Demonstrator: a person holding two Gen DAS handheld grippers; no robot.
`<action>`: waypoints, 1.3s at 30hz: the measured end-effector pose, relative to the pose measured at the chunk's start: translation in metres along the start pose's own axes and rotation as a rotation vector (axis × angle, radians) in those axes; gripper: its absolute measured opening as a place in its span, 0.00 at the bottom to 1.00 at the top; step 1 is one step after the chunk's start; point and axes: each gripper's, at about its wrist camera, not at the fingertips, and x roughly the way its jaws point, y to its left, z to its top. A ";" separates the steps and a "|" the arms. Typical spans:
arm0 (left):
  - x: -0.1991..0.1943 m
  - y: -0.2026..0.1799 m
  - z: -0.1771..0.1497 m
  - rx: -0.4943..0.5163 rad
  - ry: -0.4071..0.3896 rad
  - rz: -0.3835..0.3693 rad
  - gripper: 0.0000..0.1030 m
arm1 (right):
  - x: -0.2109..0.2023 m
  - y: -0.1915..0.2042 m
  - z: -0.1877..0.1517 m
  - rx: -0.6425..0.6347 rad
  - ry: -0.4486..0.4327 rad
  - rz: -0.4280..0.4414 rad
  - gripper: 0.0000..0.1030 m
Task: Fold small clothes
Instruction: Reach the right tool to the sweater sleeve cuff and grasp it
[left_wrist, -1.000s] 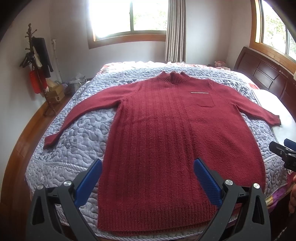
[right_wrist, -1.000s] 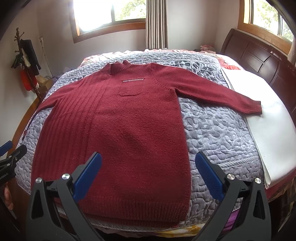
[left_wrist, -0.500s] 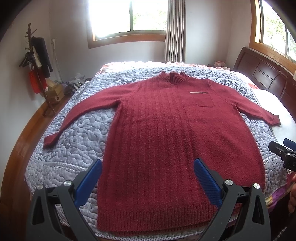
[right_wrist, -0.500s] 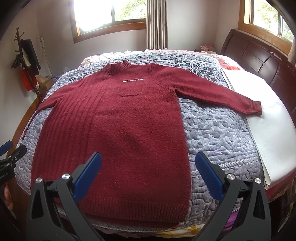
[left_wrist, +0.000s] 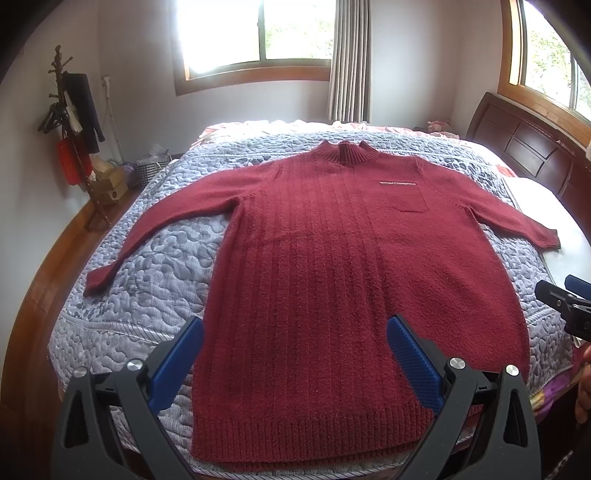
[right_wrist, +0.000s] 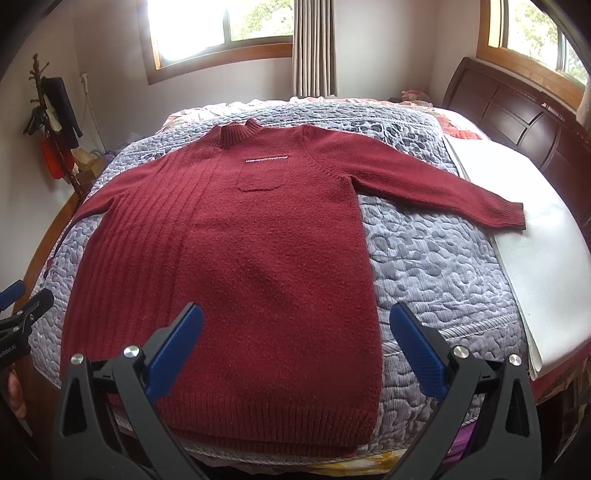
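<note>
A dark red knitted sweater (left_wrist: 332, 280) lies flat and face up on the quilted bed (left_wrist: 147, 280), collar toward the window, hem at the near edge. Both sleeves spread outward. One half is ribbed, the other plain with a small chest pocket (right_wrist: 260, 175).

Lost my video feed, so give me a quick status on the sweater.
Left gripper open, right gripper open, both empty. Red sweater flat on quilt, sleeves spread, unfolded. Nothing in the way.
</note>
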 end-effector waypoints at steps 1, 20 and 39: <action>0.001 -0.001 0.000 0.000 0.002 0.000 0.96 | 0.001 -0.001 0.000 0.000 0.002 0.002 0.97; 0.092 -0.134 0.132 0.030 -0.057 -0.064 0.96 | 0.095 -0.285 0.110 0.248 0.118 -0.126 0.97; 0.196 -0.239 0.189 0.088 0.021 -0.100 0.96 | 0.188 -0.454 0.124 0.421 0.267 -0.066 0.81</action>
